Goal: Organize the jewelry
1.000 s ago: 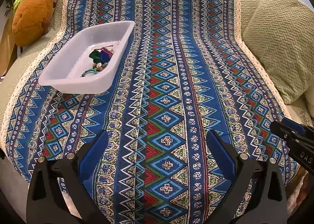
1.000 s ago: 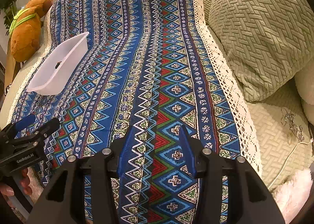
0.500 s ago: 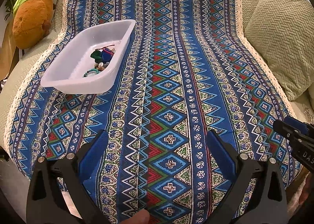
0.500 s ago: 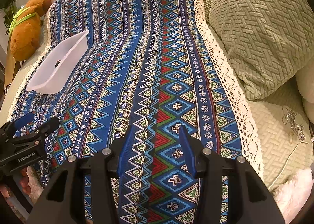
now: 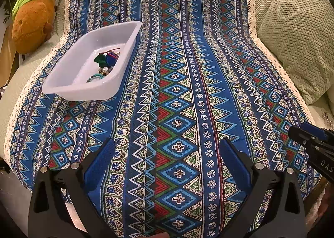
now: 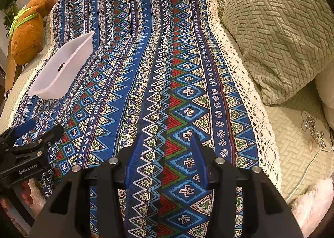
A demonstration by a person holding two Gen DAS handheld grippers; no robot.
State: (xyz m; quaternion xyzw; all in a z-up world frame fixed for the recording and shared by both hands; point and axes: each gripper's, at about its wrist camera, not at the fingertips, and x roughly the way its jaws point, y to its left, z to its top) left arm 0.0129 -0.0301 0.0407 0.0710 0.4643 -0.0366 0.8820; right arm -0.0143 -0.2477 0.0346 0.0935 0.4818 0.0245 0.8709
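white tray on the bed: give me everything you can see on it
The white tray is a rectangular, translucent plastic bin with rounded corners and sloped walls, open-topped, upright and flat on the patterned blanket near its left edge. Inside lies a small heap of jewelry: green and blue pieces, beads, a red cord. No tongs touch it.

Readable text: "GenRobot.AI" in white on the black body of the left gripper (image 6: 31,131), near left in the right wrist view. Right gripper (image 5: 309,133), at the near right edge of the left wrist view, shows only "DAS", cut off by the frame.
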